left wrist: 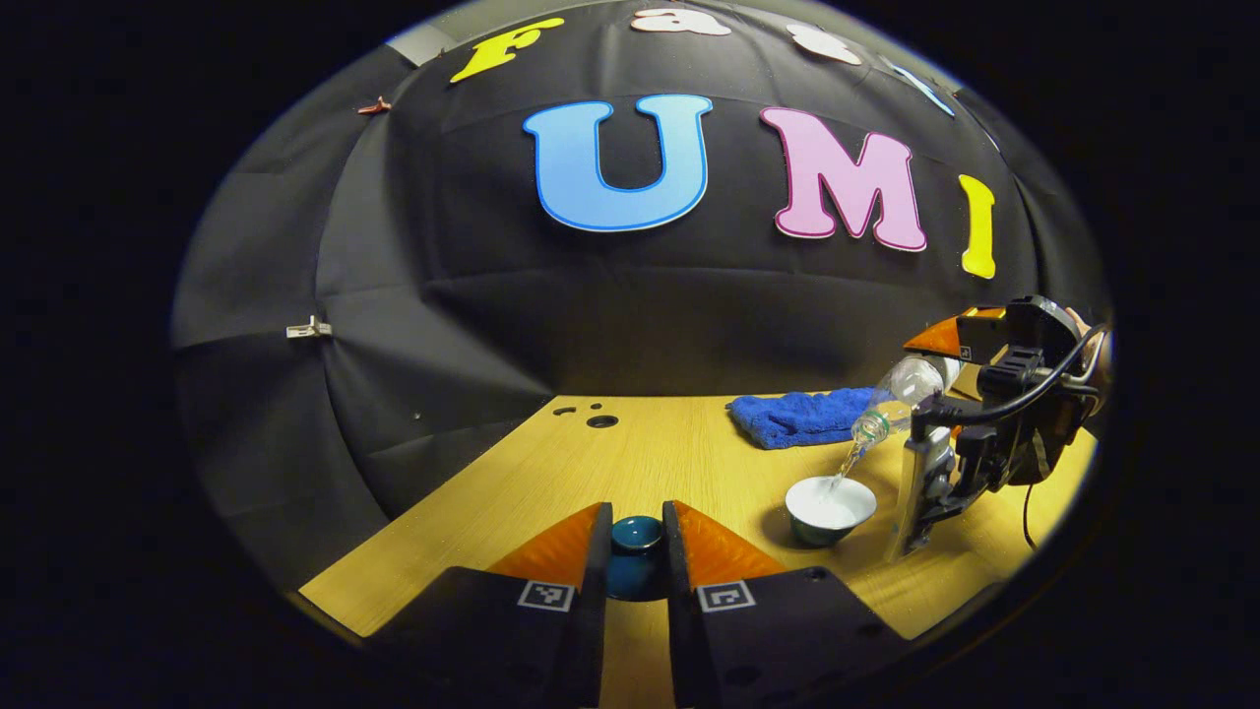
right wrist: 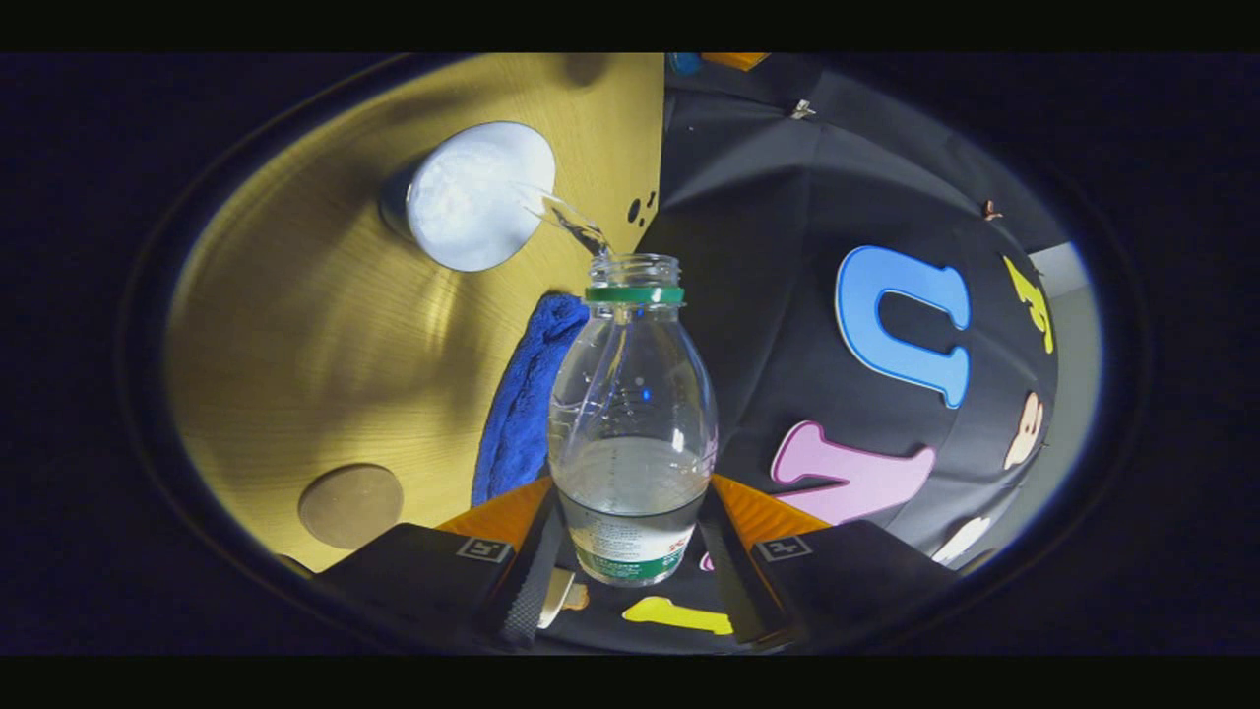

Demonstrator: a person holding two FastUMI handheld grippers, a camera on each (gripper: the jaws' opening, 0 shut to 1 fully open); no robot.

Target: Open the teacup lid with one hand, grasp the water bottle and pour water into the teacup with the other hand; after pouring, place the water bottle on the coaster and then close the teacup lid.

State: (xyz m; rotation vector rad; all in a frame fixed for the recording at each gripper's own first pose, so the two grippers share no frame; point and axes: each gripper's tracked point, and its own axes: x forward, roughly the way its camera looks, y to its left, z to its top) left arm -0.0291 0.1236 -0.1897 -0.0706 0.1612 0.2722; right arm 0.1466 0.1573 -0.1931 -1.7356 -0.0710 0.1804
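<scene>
At the bottom of the left gripper view, my left gripper [left wrist: 635,551] is clamping the teal teacup lid [left wrist: 635,540], keeping it clear while I pour. In the right gripper view, my right gripper [right wrist: 630,551] is squeezing the tilted water bottle [right wrist: 632,433], its stream arcing toward the white teacup [right wrist: 480,195] at upper left. The round coaster [right wrist: 350,505] is waiting at lower left. The teacup's water level is hard to judge.

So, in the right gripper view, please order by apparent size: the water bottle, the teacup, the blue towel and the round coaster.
1. water bottle, though it is nearest the camera
2. blue towel, partly hidden behind the bottle
3. teacup
4. coaster

The towel and teacup look close; their order is unsure.
</scene>
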